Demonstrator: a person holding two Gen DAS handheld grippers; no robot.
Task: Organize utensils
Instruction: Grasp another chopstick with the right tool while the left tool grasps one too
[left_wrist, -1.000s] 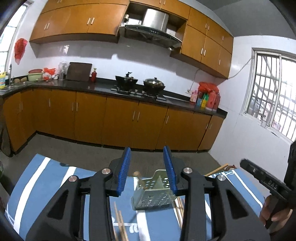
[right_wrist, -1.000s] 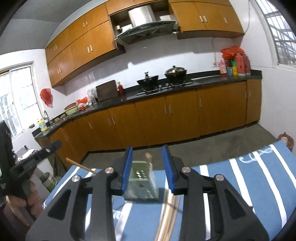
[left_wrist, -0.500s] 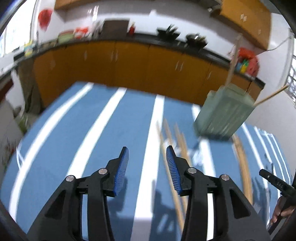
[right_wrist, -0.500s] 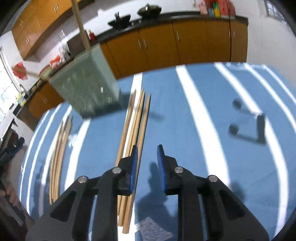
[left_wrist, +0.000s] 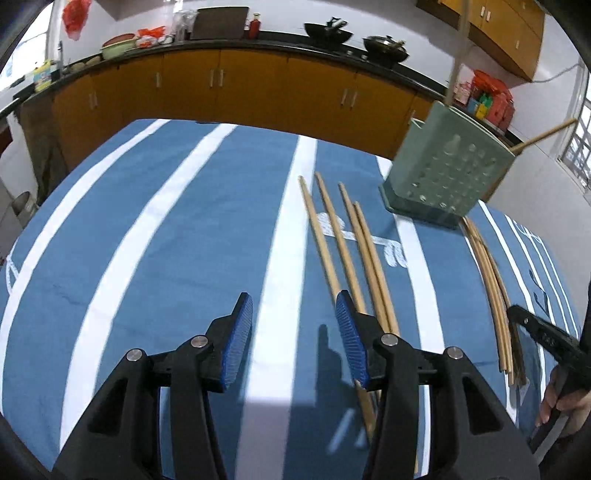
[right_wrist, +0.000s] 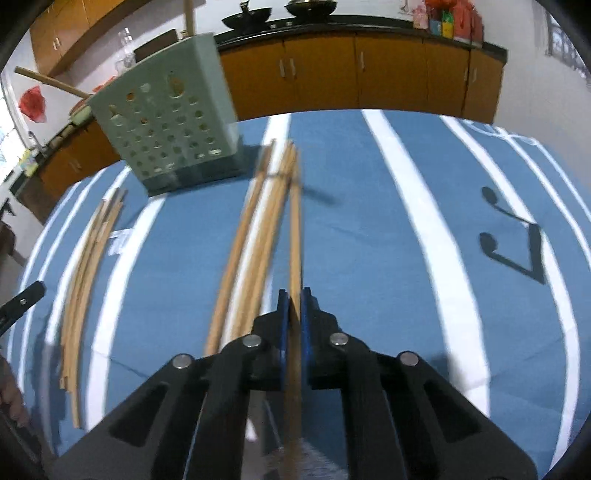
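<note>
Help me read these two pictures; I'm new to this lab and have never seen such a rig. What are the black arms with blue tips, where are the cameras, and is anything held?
There is no robot here. A person holds a hand tool in each hand, and each tool carries a wide-angle camera looking forward along its two blue-padded jaws.

In the left tool's view, the left gripper has its jaws wide apart, holding nothing, above a blue striped tablecloth.

In the right tool's view, the right gripper has its jaws closed on one wooden chopstick.

More loose chopsticks lie on the cloth in two groups. A pale green perforated utensil holder stands behind them, with chopsticks already sticking out.
</note>
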